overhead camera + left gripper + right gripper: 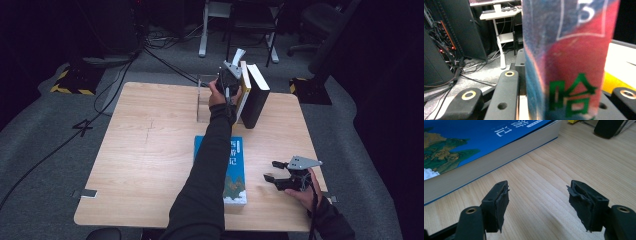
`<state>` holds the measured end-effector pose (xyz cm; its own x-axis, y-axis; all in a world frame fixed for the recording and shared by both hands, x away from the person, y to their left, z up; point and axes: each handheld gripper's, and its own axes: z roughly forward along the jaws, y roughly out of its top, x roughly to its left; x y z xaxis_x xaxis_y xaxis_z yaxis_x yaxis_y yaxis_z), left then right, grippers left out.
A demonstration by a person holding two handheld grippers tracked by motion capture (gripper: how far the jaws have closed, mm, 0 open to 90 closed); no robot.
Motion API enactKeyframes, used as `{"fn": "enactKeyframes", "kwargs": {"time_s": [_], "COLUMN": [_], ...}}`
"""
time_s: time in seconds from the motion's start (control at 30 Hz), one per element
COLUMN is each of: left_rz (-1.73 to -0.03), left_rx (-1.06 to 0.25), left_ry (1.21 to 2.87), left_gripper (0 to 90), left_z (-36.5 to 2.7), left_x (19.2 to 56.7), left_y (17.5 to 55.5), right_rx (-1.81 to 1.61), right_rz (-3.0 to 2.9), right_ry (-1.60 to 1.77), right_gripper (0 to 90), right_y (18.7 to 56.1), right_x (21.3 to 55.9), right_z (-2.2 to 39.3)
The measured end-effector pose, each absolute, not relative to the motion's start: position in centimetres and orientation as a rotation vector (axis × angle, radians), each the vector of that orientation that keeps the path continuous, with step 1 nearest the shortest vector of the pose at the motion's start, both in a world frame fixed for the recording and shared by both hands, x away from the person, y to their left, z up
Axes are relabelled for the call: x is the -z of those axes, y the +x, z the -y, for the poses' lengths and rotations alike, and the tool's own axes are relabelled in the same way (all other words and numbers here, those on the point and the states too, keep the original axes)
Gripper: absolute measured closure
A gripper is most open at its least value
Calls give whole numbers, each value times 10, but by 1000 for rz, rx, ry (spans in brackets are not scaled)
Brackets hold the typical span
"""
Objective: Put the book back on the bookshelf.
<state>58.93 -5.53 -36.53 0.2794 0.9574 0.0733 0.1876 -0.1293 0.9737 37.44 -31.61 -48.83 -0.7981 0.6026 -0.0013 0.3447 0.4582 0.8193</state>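
The desk (150, 150) is bare wood across its left half and front right corner, leaving free room there. At its far edge, a clear bookend (202, 102) stands left of two upright books, a yellow-edged one (244, 90) and a black one (256, 95) that leans. The person's left arm stretches far forward over the blue book (236, 175) lying flat mid-desk. The left tongs (229, 80) grip a red-and-blue book (571, 62) upright, just beside the yellow-edged one. The right tongs (272, 171) rest low near the front right, jaws apart with nothing between them, right of the blue book.
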Motion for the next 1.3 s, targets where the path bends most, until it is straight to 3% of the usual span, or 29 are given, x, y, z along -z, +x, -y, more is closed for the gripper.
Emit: {"fn": "enactKeyframes", "kwargs": {"time_s": [0.77,0.9,1.0,1.3], "left_rz": [-1091,-1087,-1075,-987], "left_rx": [-882,-865,-835,-811], "left_ry": [1547,1562,1585,1752], "left_gripper": [694,659,568,497], "left_z": [33,30,27,10], "left_x": [380,380,386,410], "left_y": [558,557,556,535], "right_rx": [-1255,-1252,-1243,-1236], "right_rz": [-2436,-2440,-2452,-2462], "right_ry": [798,796,793,800], "right_gripper": [330,330,330,330], "right_y": [372,373,373,373], "right_x": [487,488,489,491], "right_z": [314,313,313,313]}}
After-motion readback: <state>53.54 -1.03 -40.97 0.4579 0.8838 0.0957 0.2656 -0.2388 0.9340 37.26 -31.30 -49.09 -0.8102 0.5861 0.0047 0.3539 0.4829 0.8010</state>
